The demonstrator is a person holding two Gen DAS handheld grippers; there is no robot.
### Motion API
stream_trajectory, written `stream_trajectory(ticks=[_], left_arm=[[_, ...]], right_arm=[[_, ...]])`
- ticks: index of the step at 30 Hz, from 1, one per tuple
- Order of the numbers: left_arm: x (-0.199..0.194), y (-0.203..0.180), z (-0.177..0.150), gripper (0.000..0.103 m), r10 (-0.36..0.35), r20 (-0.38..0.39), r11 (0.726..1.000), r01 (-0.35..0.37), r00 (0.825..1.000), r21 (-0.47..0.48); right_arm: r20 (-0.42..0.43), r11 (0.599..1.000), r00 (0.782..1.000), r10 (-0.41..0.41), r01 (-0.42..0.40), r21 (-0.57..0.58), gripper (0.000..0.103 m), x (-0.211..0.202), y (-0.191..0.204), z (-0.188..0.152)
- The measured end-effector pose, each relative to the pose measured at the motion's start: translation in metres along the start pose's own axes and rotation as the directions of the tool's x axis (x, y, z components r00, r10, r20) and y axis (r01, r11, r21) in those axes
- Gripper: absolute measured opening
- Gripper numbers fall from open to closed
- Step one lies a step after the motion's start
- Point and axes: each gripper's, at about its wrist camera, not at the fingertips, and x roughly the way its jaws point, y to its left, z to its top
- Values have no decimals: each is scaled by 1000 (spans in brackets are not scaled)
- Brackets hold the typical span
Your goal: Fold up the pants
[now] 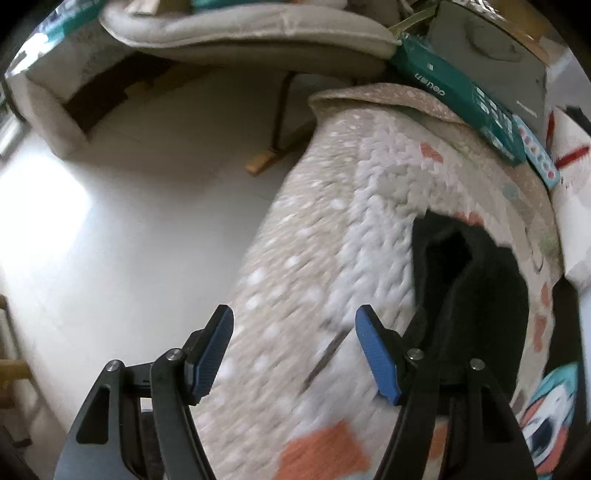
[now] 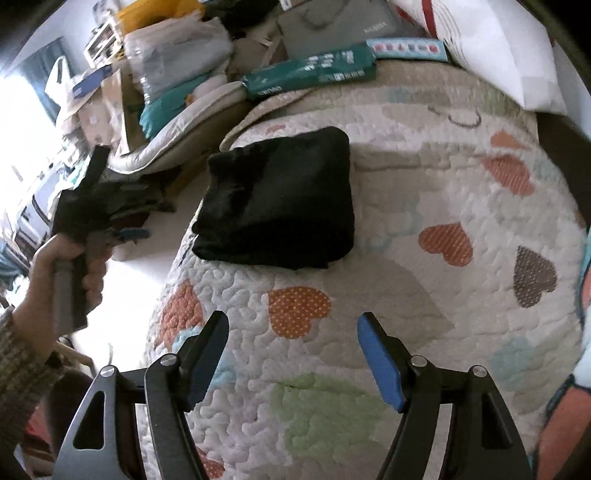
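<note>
Left wrist view: the left gripper (image 1: 294, 345) hangs with its jaws spread wide and nothing between them, above the edge of the quilt (image 1: 332, 229). The picture is blurred. The black pants (image 1: 476, 295) appear only in part, just right of the right-hand finger, lying on the quilt; their outline and lie cannot be read here. This view alone shows the pale floor (image 1: 129, 221) left of the quilt and the grey cushion (image 1: 240, 29) beyond it. A green box (image 1: 461, 96) rests at the quilt's far edge.

Right wrist view: the right gripper (image 2: 293, 341) is likewise spread wide and empty, over the quilt (image 2: 424, 229). Here the pants (image 2: 277, 199) are seen whole: a folded, roughly square bundle lying flat on the quilt near its left edge, well ahead of the fingertips. The bundle runs slightly longer from near-left to far-right, with a rumpled side towards the quilt's left edge. The left gripper (image 2: 129, 232) is visible off the quilt's left side, over the floor, held by the left hand (image 2: 66, 273). The green box (image 2: 310, 75) lies beyond the pants, and a white pillow (image 2: 498, 48) sits at the quilt's far right corner.
</note>
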Motion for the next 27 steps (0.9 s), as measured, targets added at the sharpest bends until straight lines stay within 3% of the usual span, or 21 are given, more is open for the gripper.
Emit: stream_trajectory(ticks=[3,5,6,8,9,10,12,14,18,20,25,27], left_arm=[[-35,3,-34,68,65,97,995,-71,993,65],[-68,-1,-63,68,95,213,988,-117,973,98],[-86,-5,-79,68,111,280,984,-146,954,106],[-128,-11,-112,77,119,423,977,-180,899,109],[-144,-14,-124,91,107,474,978,-180,874,110],[-163,-16,-138,102,90,537,979,-174,839,108],[-196,-17,-161,103,62,629,982,-160,775,100],[-218,-20,-174,103,42,666,984,-148,745,102],[-230,-25,-188,103,49,677,983,-157,734,98],[-225,-26,-194,103,47,667,980,-163,744,113],[-182,-34,-202,103,45,505,970,-159,862,184],[-169,-37,-205,103,48,455,967,-156,889,203]], right_arm=[[31,999,999,-18,19,-31,78,-13,12,-5],[64,998,997,-42,46,-53,78,-23,19,-9],[81,996,995,-54,59,-60,79,-28,22,-11],[117,993,990,-82,91,-74,80,-39,27,-17],[138,991,986,-94,106,-80,81,-45,29,-21],[154,990,983,-102,115,-82,81,-51,31,-25],[182,988,976,-118,134,-77,82,-60,32,-30],[200,987,971,-133,149,-65,82,-65,32,-33],[213,983,964,-157,173,-59,83,-68,35,-39],[220,979,960,-171,191,-72,84,-67,38,-41],[223,971,955,-196,221,-91,85,-62,41,-46],[219,970,954,-203,226,-85,85,-60,39,-46]])
